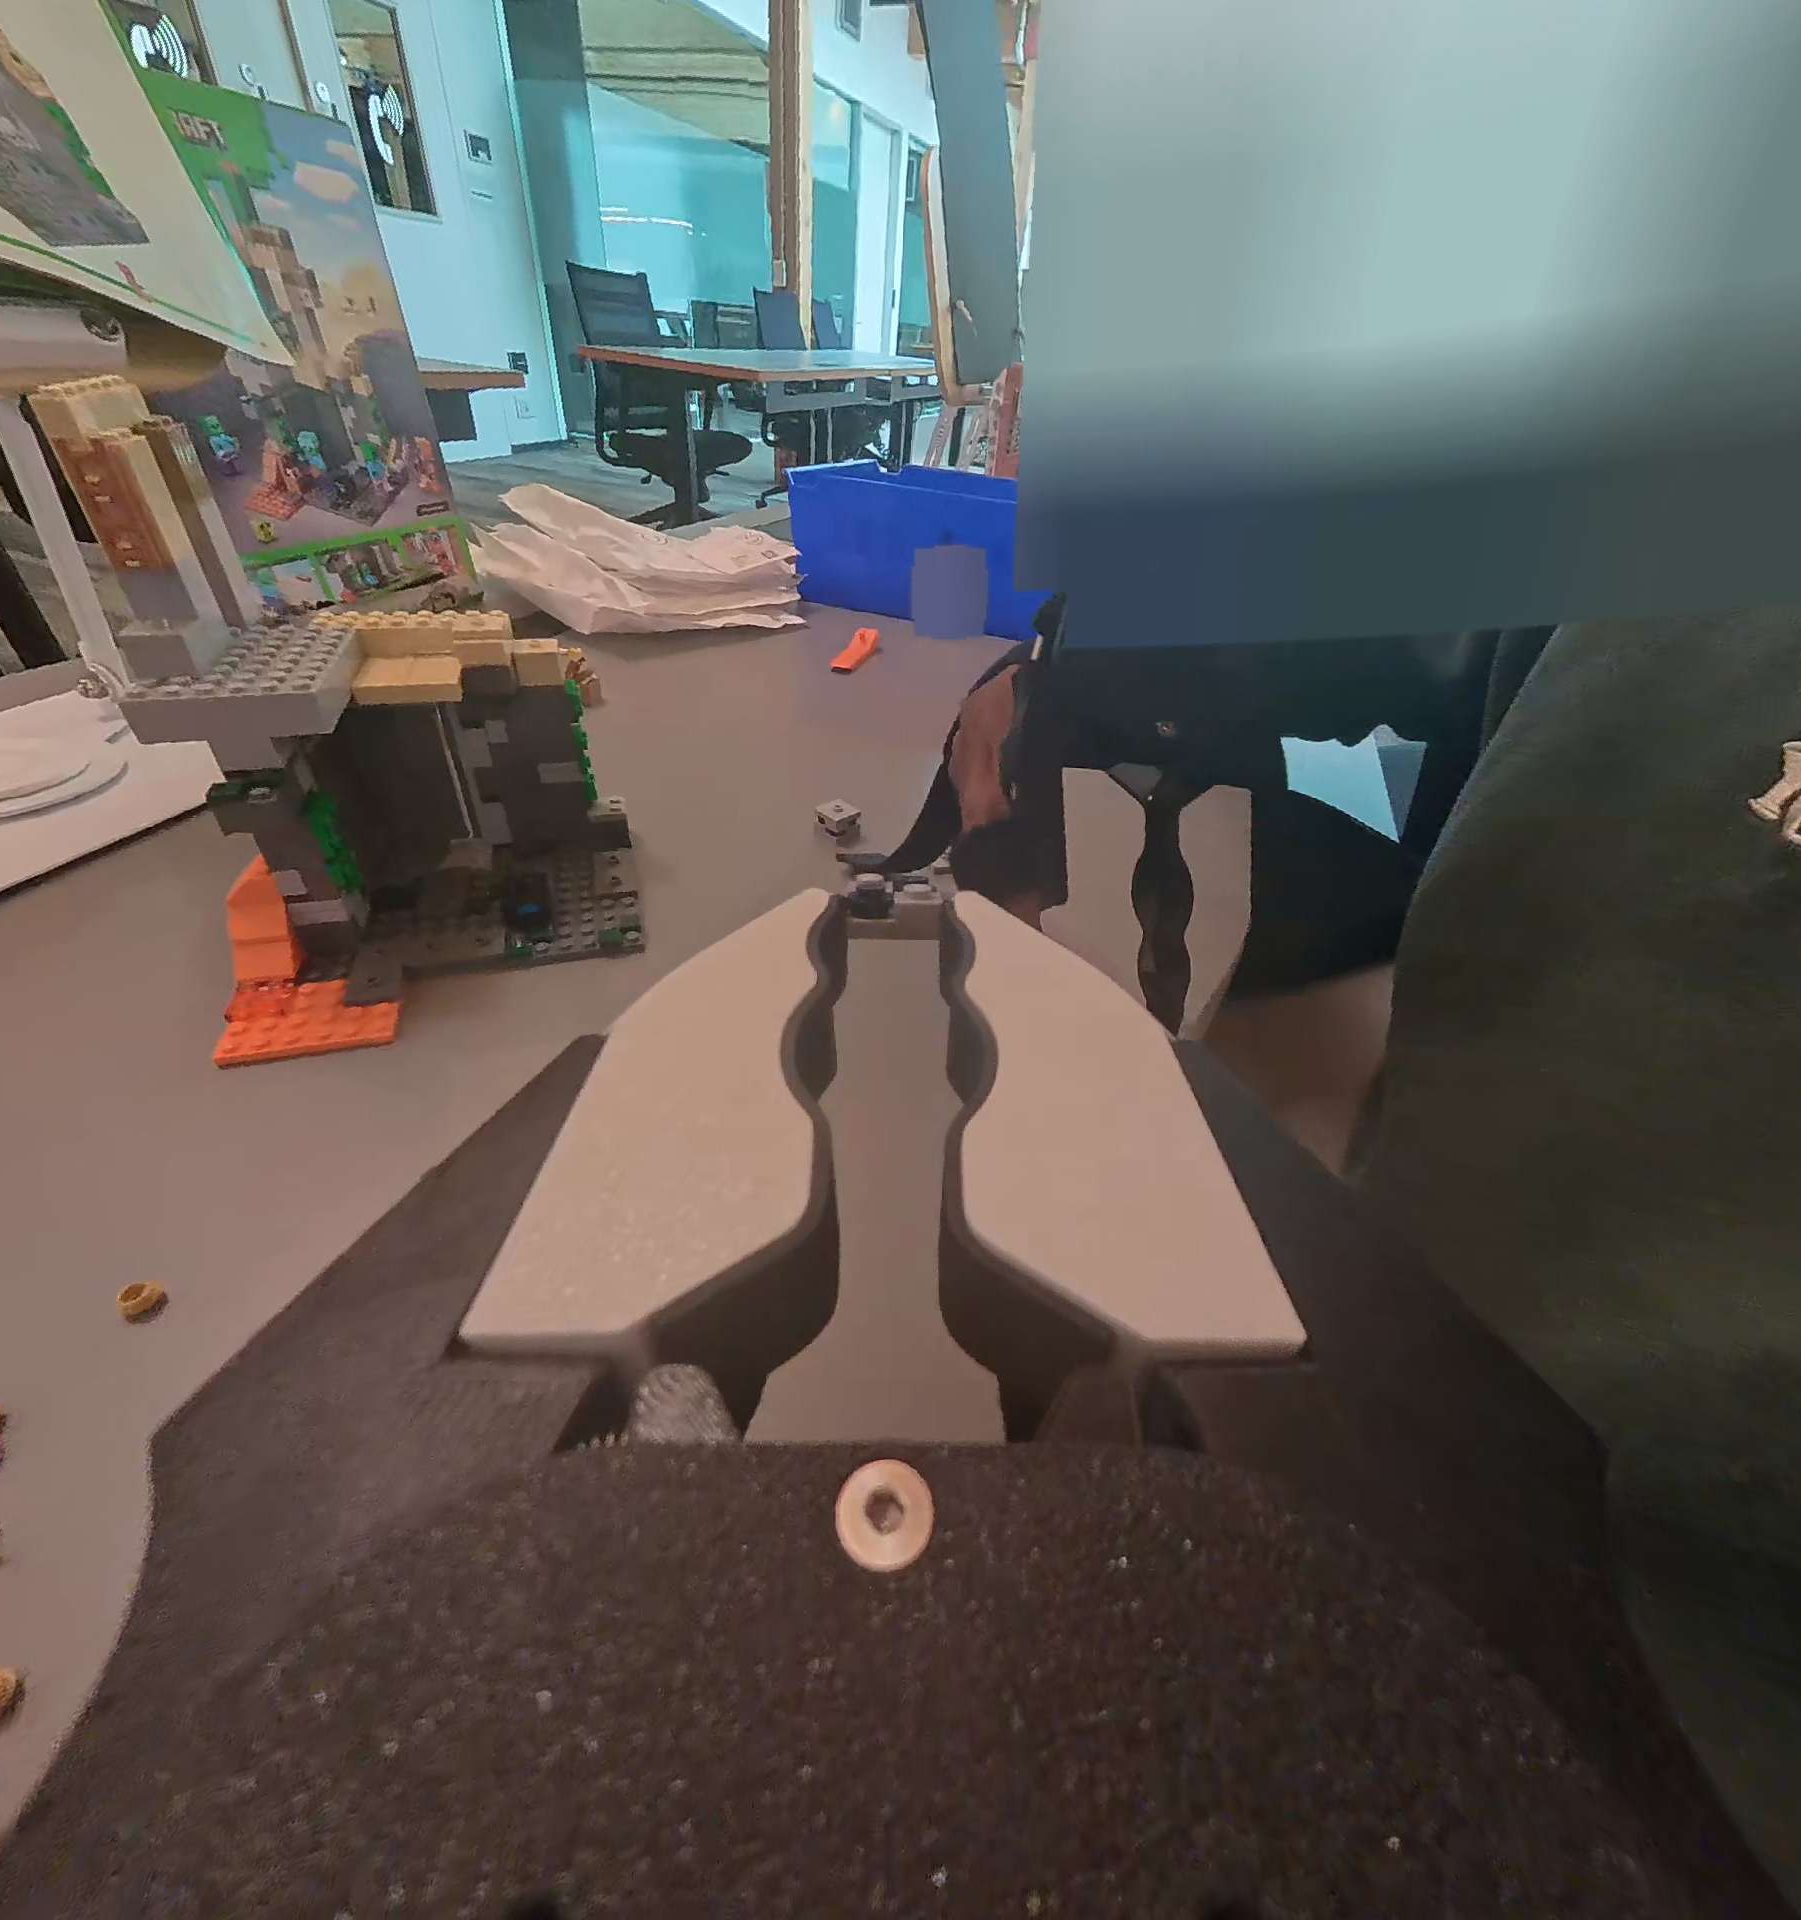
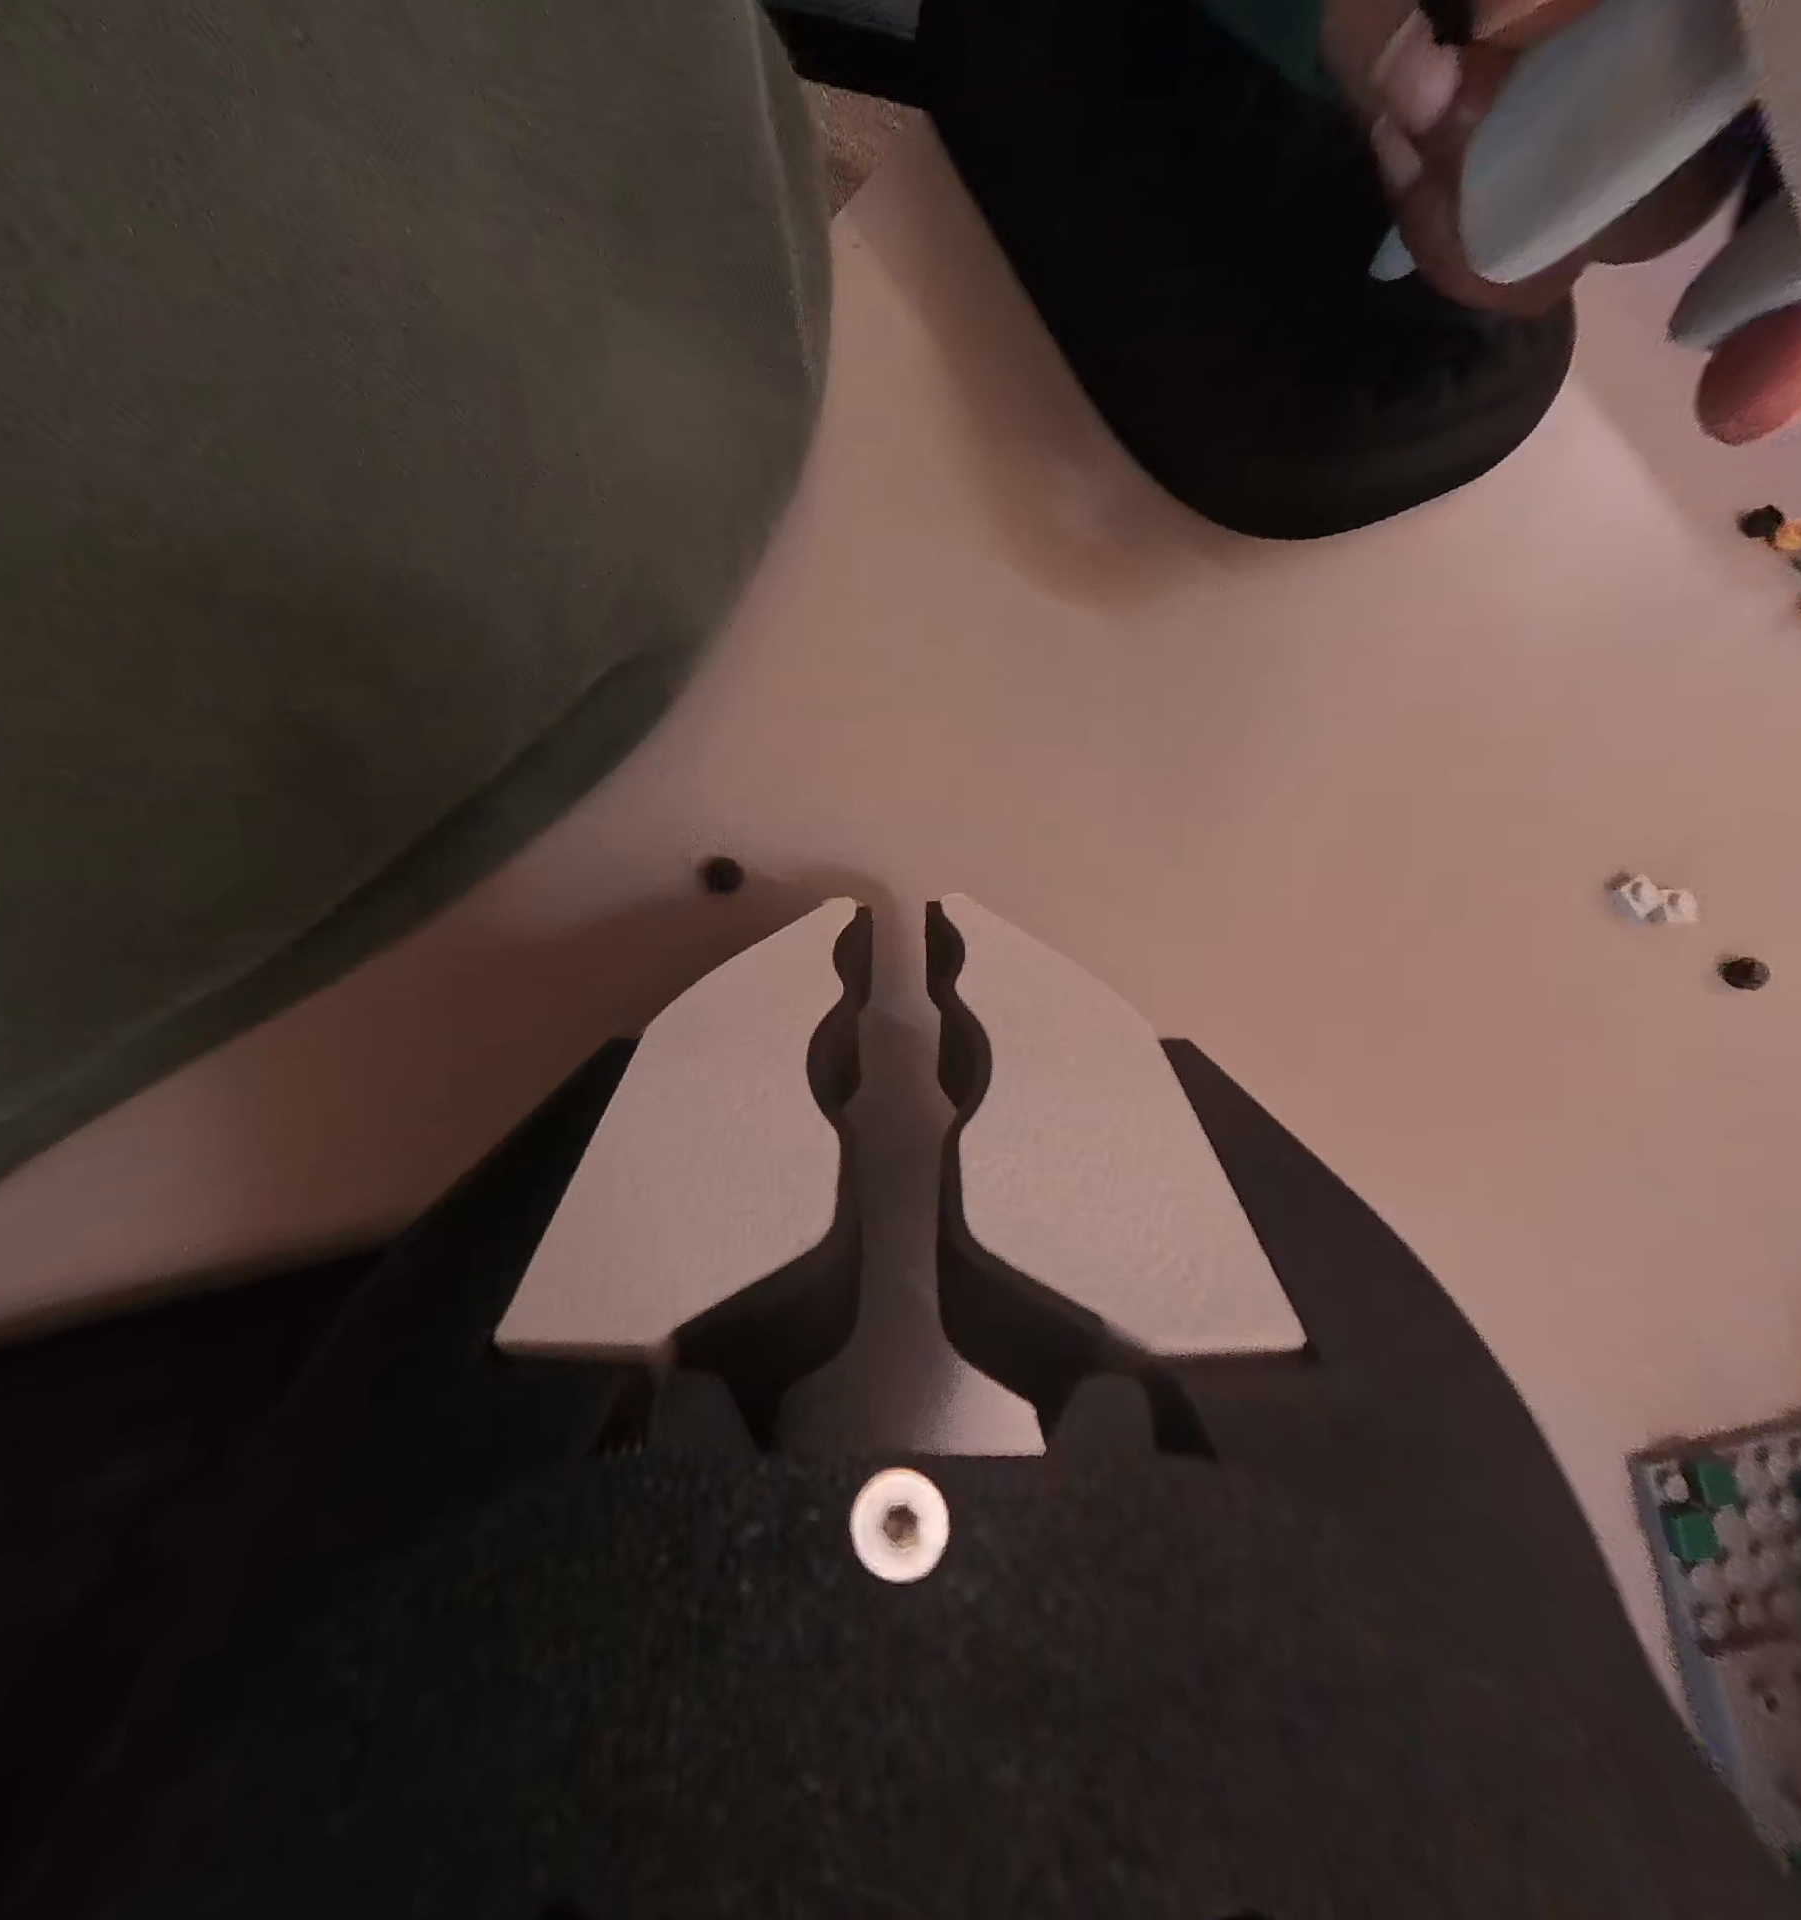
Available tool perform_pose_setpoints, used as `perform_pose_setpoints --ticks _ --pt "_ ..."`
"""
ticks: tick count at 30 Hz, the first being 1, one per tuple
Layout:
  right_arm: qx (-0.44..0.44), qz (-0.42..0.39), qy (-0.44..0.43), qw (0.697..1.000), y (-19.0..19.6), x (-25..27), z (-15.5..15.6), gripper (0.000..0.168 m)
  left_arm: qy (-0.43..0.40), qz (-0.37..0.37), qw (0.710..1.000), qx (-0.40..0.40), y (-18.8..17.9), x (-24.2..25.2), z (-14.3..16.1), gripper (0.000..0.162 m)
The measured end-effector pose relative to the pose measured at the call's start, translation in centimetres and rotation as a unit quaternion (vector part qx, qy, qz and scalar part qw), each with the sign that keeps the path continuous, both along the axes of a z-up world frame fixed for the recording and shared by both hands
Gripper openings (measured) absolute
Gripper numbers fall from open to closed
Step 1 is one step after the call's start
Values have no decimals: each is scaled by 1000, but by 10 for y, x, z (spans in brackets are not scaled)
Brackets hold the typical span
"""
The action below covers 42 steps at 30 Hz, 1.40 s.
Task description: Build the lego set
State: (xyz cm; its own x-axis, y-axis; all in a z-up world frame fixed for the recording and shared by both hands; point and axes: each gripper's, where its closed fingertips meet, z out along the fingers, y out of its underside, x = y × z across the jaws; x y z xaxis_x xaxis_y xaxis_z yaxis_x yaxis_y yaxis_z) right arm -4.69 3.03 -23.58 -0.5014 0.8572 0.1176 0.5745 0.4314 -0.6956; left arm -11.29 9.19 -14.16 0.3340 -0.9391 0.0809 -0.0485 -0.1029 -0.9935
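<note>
At the tips of the left hand-held gripper (image 1: 896, 920), a small grey studded plate (image 1: 894, 906) sits pinched between its fingers, above the grey counter (image 1: 730, 748). At 10 o'clock the partly built lego model (image 1: 397, 800) stands well apart, bare counter lying between. An orange piece (image 1: 856, 649) lies at 12 o'clock before the blue bin (image 1: 875, 540). Over open counter, the right hand-held gripper (image 2: 898, 914) is narrowed and empty; a dark stud (image 2: 721, 875) lies just beside at 10 o'clock, two pale bricks (image 2: 1654, 902) well apart at 3 o'clock.
</note>
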Motion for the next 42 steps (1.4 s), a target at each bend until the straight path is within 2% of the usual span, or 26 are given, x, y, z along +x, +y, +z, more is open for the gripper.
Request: perform_pose_setpoints --ticks 6,11,19,25,28,30,42 --pt "-23 29 -30 999 -16 13 -1 10 -7 -15 1000 7 -5 2 1 16" --pt "7 42 -68 997 -20 16 -15 14 -6 -18 1000 9 -6 3 0 16" --pt "31 44 -76 996 -11 8 -17 5 -6 -18 1000 21 -8 3 -1 16" --pt "41 -11 -36 998 28 -4 -9 5 -8 -17 999 27 -9 2 -1 16" --pt "93 -71 -34 993 66 -9 -12 6 -9 -18 999 26 -9 2 -1 16" --pt "103 -98 -44 989 83 -9 -15 14 -8 -18 1000 24 -9 2 -1 16" --pt "107 -180 -6 978 115 6 -1 17 -13 -20 1000 18 -8 2 -1 16"
